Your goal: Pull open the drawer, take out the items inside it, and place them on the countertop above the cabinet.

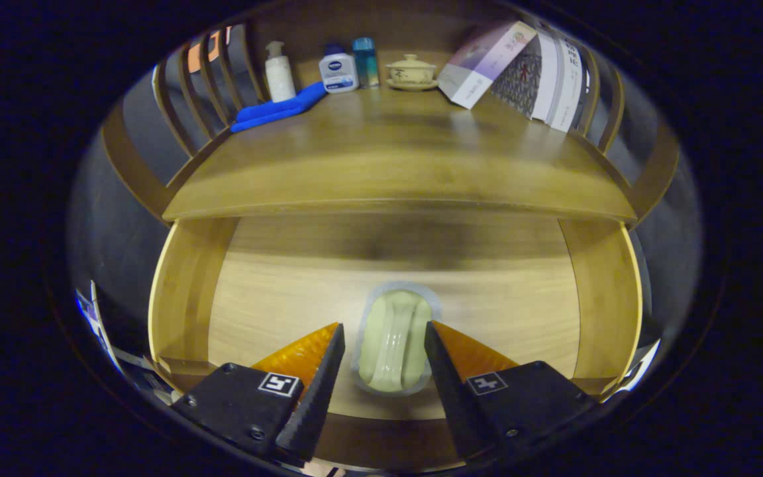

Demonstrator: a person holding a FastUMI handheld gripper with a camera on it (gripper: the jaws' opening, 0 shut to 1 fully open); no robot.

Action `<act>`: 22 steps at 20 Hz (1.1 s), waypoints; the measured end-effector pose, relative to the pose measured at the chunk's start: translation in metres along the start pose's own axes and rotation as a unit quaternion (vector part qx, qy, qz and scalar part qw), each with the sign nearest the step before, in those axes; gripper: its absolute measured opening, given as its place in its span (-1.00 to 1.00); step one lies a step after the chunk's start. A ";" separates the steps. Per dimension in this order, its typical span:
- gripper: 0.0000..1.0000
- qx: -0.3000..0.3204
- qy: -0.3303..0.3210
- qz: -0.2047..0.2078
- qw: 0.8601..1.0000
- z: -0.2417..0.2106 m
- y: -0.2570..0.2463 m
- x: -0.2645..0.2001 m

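Straddling a pale green packet (395,338), the gripper (385,331) hangs over the open drawer (186,291), fingers spread to either side of it; whether they touch it I cannot tell. The packet lies flat on the drawer floor. Beyond, the countertop (395,165) holds a blue cloth (275,109), a pump bottle (279,73), two small bottles (338,69), a lidded cup (411,69) and leaning boxes (484,63).

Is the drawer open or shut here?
Open. The drawer is pulled out below the countertop, its floor exposed, with a pale packet lying between the gripper fingers, not clearly pressed.
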State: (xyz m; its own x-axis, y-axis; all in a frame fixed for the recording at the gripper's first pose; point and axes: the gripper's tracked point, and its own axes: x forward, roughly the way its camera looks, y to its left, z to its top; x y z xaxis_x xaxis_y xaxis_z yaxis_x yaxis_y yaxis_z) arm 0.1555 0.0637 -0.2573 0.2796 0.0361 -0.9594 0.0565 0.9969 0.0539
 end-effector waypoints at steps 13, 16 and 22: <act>-0.53 0.025 0.061 -0.025 0.997 -0.012 -0.009 0.018; -0.55 0.026 0.060 -0.020 0.998 -0.015 -0.009 0.012; -0.55 0.014 0.035 -0.003 0.999 -0.012 -0.001 -0.022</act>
State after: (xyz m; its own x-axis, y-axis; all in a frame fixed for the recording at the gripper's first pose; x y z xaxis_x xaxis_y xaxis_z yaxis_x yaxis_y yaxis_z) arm 0.1380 0.0625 -0.2393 0.2116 0.0349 -0.9767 0.0856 0.9949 0.0541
